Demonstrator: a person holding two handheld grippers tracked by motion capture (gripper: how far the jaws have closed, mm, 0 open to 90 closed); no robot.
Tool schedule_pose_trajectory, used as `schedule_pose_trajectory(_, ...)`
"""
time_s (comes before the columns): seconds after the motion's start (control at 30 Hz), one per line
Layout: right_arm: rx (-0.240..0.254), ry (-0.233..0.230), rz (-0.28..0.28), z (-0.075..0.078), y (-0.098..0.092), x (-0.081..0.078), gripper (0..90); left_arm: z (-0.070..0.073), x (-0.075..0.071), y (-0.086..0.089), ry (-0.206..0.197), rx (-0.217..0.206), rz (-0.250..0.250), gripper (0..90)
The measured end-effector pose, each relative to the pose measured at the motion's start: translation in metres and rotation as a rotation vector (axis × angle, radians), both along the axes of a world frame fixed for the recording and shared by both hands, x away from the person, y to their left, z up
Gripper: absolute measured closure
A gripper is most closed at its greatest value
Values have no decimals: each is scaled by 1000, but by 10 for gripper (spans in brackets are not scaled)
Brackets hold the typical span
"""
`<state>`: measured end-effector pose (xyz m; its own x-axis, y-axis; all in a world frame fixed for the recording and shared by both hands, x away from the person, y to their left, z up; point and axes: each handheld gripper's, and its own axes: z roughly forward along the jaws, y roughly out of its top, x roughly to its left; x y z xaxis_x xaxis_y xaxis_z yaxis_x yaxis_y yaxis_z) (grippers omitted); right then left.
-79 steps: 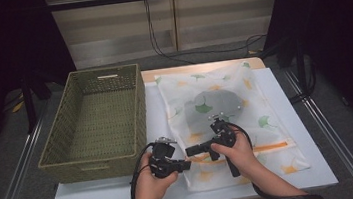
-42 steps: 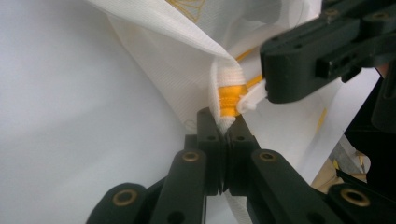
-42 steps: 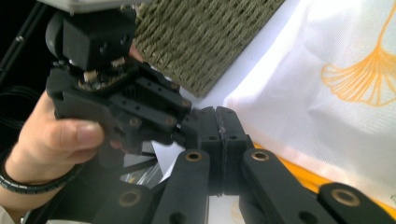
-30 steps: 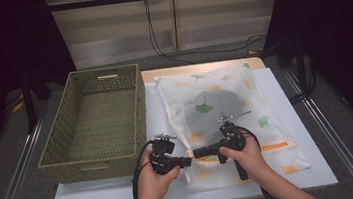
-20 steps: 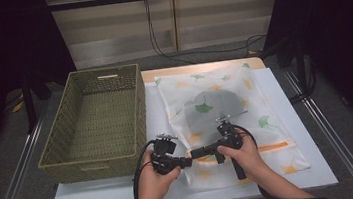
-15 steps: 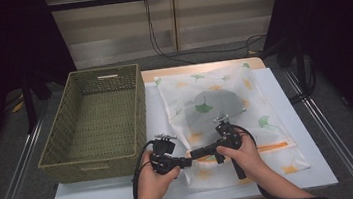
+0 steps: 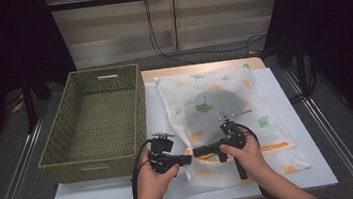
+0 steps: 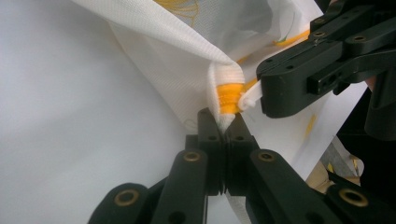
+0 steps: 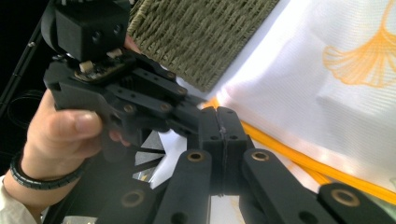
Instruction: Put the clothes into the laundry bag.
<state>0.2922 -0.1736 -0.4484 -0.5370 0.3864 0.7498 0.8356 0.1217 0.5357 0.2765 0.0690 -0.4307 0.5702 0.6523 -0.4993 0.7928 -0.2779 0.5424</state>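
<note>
The basket [image 7: 97,119] on the left is empty. The left hand-held gripper [image 8: 223,122] pinches the laundry bag's [image 7: 226,109] zipper-end corner on the tabletop [image 7: 294,91]; the right hand-held gripper [image 7: 196,152] is clamped on the zipper pull [image 8: 248,97] (white tab), so the zipper stays to be drawn.

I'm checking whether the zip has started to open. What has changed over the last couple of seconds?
Hardly anything. Left gripper stays shut on the mesh bag corner; right gripper stays shut on the zip pull. Its hand shifted slightly. Basket unmoved.
</note>
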Motion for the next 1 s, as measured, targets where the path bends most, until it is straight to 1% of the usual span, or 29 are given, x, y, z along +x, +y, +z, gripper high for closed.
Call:
schedule_pose_trajectory(0.03, -3, -7, -1, -1, -2, 0, 900, 0, 0, 1, 6, 6, 1, 881)
schedule_pose_trajectory(0.07, -9, -9, -9, -1, -3, -1, 900, 0, -1, 1, -3, 10, 2, 882)
schedule_pose_trajectory(0.1, -9, -7, -9, -2, -5, -1, 900, 1, -1, 3, -9, 33, 15, 882)
schedule_pose_trajectory(0.13, -53, -26, -26, -3, -8, -1, 900, 1, 0, 6, -8, 26, 21, 882)
schedule_pose_trajectory(0.17, -83, -31, -46, -5, -14, 1, 900, 3, 1, 10, 5, 1, 36, 882)
schedule_pose_trajectory(0.2, -54, 0, -62, -8, -22, 3, 900, 4, 2, 14, 6, -19, 31, 882)
schedule_pose_trajectory(0.23, -35, 24, -74, -10, -29, 3, 900, 5, 2, 14, 14, -12, 22, 881)
schedule_pose_trajectory(0.27, -40, 13, -88, -11, -35, 3, 900, 5, 1, 13, 13, -22, 24, 881)
schedule_pose_trajectory(0.3, -22, 14, -102, -12, -39, 3, 900, 4, 1, 11, 17, -16, 12, 881)
schedule_pose_trajectory(0.33, -4, 28, -84, -12, -38, 3, 900, 2, 1, 8, 25, -20, 17, 881)
schedule_pose_trajectory(0.37, -3, 12, -85, -10, -36, 1, 900, 1, 1, 6, 20, -12, 6, 880)
schedule_pose_trajectory(0.4, 8, 2, -80, -7, -33, 0, 900, 0, 1, 4, 21, -6, -1, 880)
schedule_pose_trajectory(0.43, 14, -10, -60, -6, -28, -1, 900, 0, 1, 3, 25, -4, -4, 880)
schedule_pose_trajectory(0.47, 5, -21, -51, -5, -24, -1, 900, 0, 0, 3, 19, 4, -15, 880)
schedule_pose_trajectory(0.5, 4, -25, -40, -4, -20, -1, 890, 0, 0, 1, 23, -4, -9, 880)
schedule_pose_trajectory(0.53, 14, -12, -24, -4, -16, -1, 853, 0, 0, 2, 22, 1, -15, 880)
schedule_pose_trajectory(0.6, 25, -18, -24, -4, -10, -1, 798, 0, 0, 2, 21, 2, -18, 880)
schedule_pose_trajectory(0.63, 17, -21, -22, -4, -8, 0, 765, 0, 0, 2, 20, 3, -18, 880)
schedule_pose_trajectory(0.67, 4, -23, -28, -3, -7, 0, 753, 0, 1, 3, 20, 8, -25, 880)
schedule_pose_trajectory(0.7, 2, -24, -33, -3, -6, 0, 751, -1, 1, 3, 22, 2, -23, 881)
schedule_pose_trajectory(0.77, 23, -3, -32, -6, -5, 3, 705, -1, 1, 2, 19, 2, -22, 880)
schedule_pose_trajectory(0.8, 23, -3, -32, -6, -5, 3, 705, 0, 0, 2, 19, 1, -26, 880)
schedule_pose_trajectory(0.83, 28, 12, -37, -8, -3, 6, 701, 1, 0, 2, 18, -1, -34, 880)
schedule_pose_trajectory(0.9, 36, 21, -41, -10, -1, 8, 694, 1, 1, 2, 18, 0, -34, 880)
schedule_pose_trajectory(0.97, 43, 36, -35, -12, 2, 10, 696, 1, 1, 2, 18, 7, -35, 880)
schedule_pose_trajectory(1.0, 45, 35, -38, -12, 4, 11, 699, 0, 1, 2, 21, 15, -48, 880)
